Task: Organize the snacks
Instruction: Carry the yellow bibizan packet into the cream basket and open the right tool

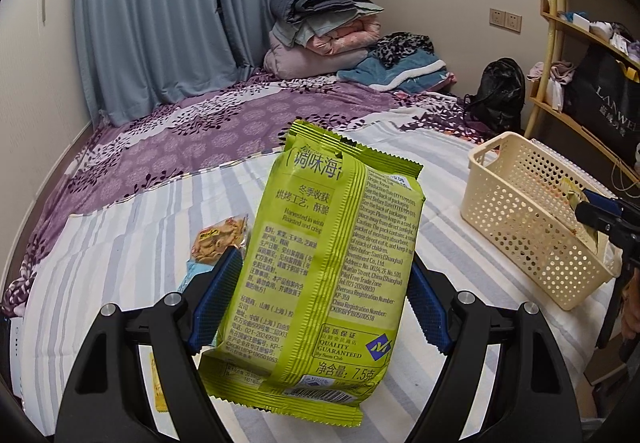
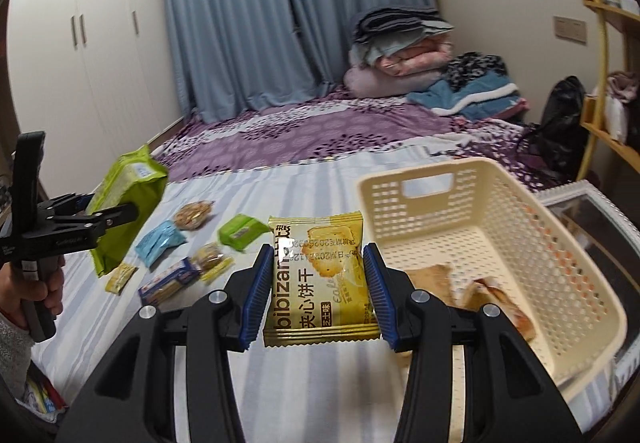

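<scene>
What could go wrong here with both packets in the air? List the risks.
1. The left gripper pinches the big green seaweed bag only at its sides; the puffy bag might slip out before reaching the basket.
2. The right gripper holds the yellow cracker packet short of the basket's rim; released now, it would probably land on the striped sheet.
3. Both grippers seem bound for one basket and could bump.
</scene>
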